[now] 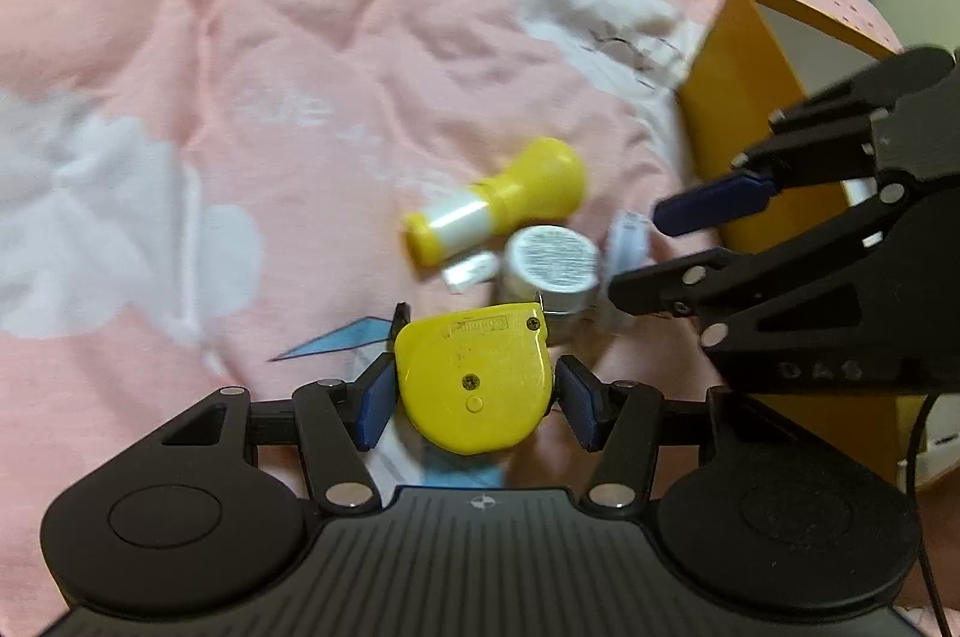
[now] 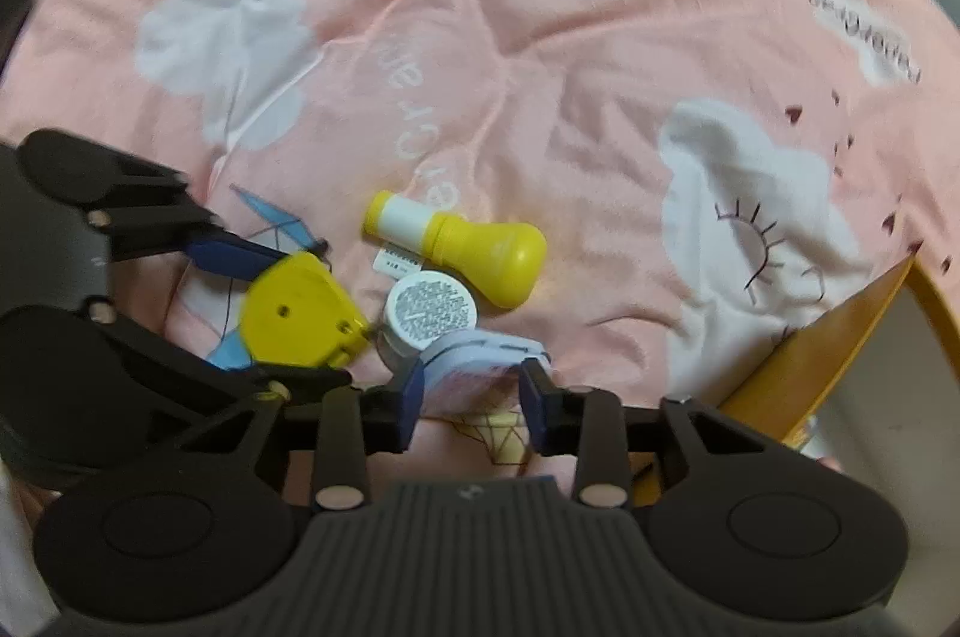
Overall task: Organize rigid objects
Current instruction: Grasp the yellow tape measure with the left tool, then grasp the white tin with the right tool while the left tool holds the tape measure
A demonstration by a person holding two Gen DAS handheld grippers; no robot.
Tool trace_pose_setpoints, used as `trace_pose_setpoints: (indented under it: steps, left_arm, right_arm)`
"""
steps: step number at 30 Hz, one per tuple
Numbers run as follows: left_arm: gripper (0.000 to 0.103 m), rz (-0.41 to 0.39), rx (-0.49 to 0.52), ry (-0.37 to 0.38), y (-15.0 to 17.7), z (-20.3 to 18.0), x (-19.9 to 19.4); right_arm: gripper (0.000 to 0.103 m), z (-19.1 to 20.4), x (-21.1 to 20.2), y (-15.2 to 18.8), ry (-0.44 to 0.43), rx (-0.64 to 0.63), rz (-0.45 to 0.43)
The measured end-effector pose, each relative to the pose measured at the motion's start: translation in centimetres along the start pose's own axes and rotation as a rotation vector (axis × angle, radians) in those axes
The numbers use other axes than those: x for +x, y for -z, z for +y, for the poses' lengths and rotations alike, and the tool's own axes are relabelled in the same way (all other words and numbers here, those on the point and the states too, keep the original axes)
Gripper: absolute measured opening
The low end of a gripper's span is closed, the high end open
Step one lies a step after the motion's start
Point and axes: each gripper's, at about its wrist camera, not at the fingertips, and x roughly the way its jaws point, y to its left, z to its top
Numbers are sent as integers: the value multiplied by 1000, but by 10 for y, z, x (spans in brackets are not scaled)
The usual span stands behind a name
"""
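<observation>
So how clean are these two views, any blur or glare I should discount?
Left wrist view: right gripper and white patch by the box are motion-smeared; tape measure is sharp. Right wrist view: left gripper smeared, pale disc soft; jar label is readable. Both bend at the edges; no hard glare.

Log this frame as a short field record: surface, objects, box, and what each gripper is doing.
surface: pink printed bedsheet
objects: yellow tape measure, yellow bottle lying on its side, white jar, pale round case
box: orange box, at the right of the cluster
left gripper: jaws either side of the tape measure, small gaps showing
right gripper: jaws around the round case; contact unclear
</observation>
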Motion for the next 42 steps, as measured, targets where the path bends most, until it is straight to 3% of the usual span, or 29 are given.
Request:
trace_pose_setpoints:
  steps: [10, 12, 14, 15, 24, 30, 34, 42]
  left_arm:
    - [65, 28, -68, 23, 3, 17, 11]
    - [65, 29, -70, 24, 3, 18, 12]
    - [65, 29, -71, 27, 3, 16, 14]
    - [65, 29, -72, 28, 3, 16, 13]
    - [65, 32, -65, 29, 2, 17, 15]
    - [65, 31, -45, 24, 3, 15, 14]
    - [65, 28, -51, 25, 3, 16, 14]
    - [65, -6, -26, 16, 4, 11, 6]
  right_arm:
    - [40, -7, 22, -6, -62, 101, 81]
    - [45, -8, 23, -8, -45, 100, 77]
    - [60, -8, 25, -10, -8, 84, 72]
    - [61, -9, 26, -11, 2, 79, 73]
    - [61, -19, 49, -18, -75, 119, 111]
    - [54, -16, 45, -17, -74, 103, 88]
    - [34, -3, 32, -14, -40, 71, 66]
    - [16, 12, 10, 2, 61, 34, 35]
